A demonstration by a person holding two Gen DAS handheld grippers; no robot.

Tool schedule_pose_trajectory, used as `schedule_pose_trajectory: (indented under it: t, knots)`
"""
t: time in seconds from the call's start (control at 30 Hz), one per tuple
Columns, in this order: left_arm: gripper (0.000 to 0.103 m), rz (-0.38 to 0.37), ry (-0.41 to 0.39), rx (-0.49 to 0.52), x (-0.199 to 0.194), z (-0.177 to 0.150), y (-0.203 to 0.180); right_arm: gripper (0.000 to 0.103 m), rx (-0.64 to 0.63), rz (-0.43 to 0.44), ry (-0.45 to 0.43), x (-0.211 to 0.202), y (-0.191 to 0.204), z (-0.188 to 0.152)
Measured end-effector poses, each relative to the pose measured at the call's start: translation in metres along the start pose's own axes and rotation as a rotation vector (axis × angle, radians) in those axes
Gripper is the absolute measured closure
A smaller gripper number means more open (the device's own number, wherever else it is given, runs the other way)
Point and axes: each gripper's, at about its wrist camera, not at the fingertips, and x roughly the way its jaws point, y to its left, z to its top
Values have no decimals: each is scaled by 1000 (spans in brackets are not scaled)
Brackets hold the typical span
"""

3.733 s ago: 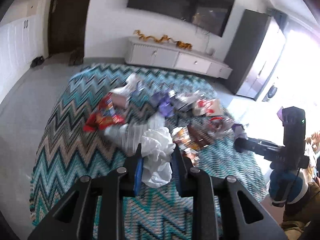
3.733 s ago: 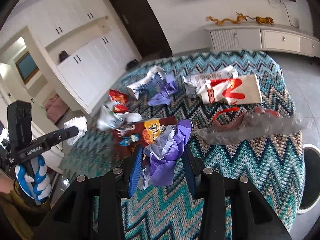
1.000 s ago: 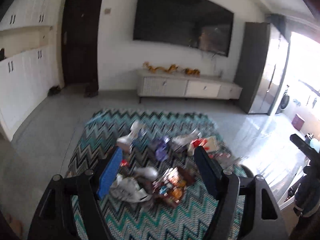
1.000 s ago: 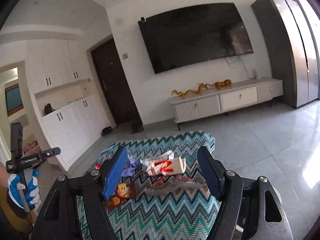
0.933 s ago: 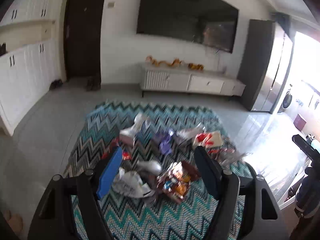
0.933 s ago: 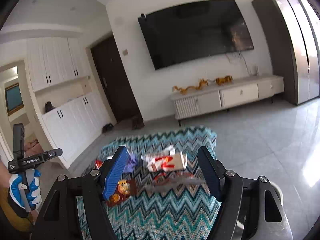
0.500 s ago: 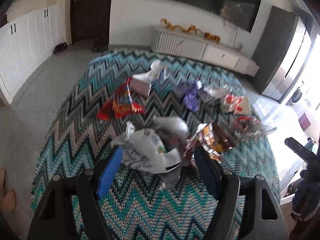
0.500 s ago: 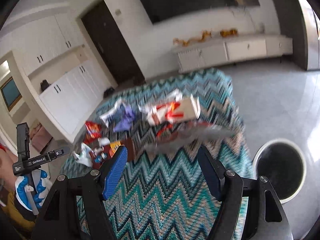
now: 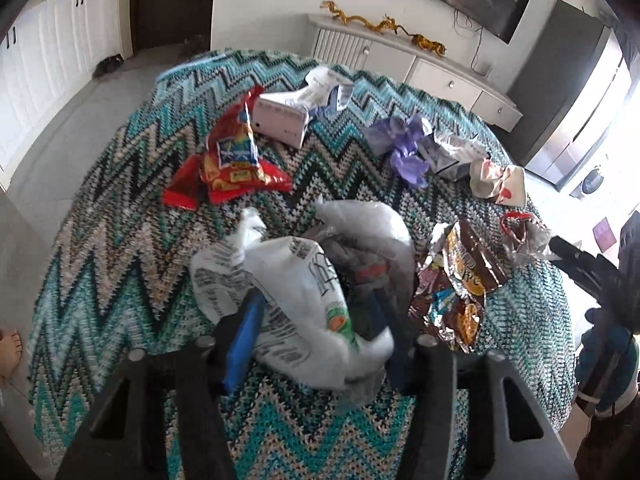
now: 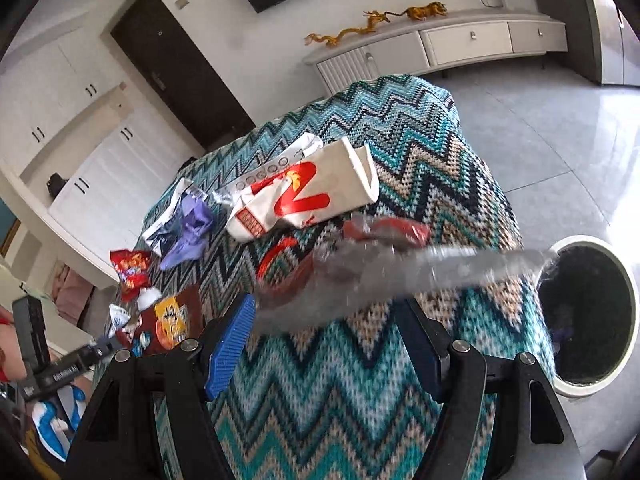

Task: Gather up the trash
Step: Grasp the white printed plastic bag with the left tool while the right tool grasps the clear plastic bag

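In the left view, the left tongs (image 9: 316,320) point down at the counter (image 9: 120,260) at 6 o'clock. Their jaws are closing. A white plastic bag (image 9: 296,276) with dark print sits between them. The picture is smeared here, but the blue pads (image 9: 244,340) seem to press on the bag's sides.

The bag lies on the near part of the zigzag cloth (image 10: 340,400) that covers the counter. Just beside the bag, at 3 o'clock, lie shiny brown snack wrappers (image 9: 460,280). Farther off, at 11 o'clock, are red chip bags (image 9: 232,160). At 1 o'clock is a purple crumpled wrap (image 9: 404,148). Past the chip bags, at 12 o'clock, a pink box (image 9: 280,124) lies on its side. Behind the counter, against the wall, stands a white TV stand (image 9: 440,72) with gold dragons (image 9: 352,18) on top.

In the right view, the right tongs (image 10: 328,320) are wide apart and hold nothing. A long clear plastic wrap (image 10: 380,276) lies just past their tips. It runs from 9 o'clock to 3 o'clock and looks smeared. Beyond it, at 12 o'clock, is a white paper bag (image 10: 312,196) with a big red mark. A round trash bin (image 10: 560,388) with a white rim stands on the floor beside the counter, at 3 o'clock. It has a dark liner inside.
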Motion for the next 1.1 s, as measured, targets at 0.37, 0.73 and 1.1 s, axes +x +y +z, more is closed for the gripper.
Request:
schedule_pose_trajectory:
  t: [0.37,0.73,1.1]
  knots:
    - [82,-17,-23,-20,-7,-3,8,63,-24,-8,25,23,6,7]
    - [89,-19,-74,-85,-29,-10,19,95,-80,32,-42,-7,19,3]
    - [89,-3,-154,-114,-70,-17,24,95,-133,71,-102,-57,34,-12]
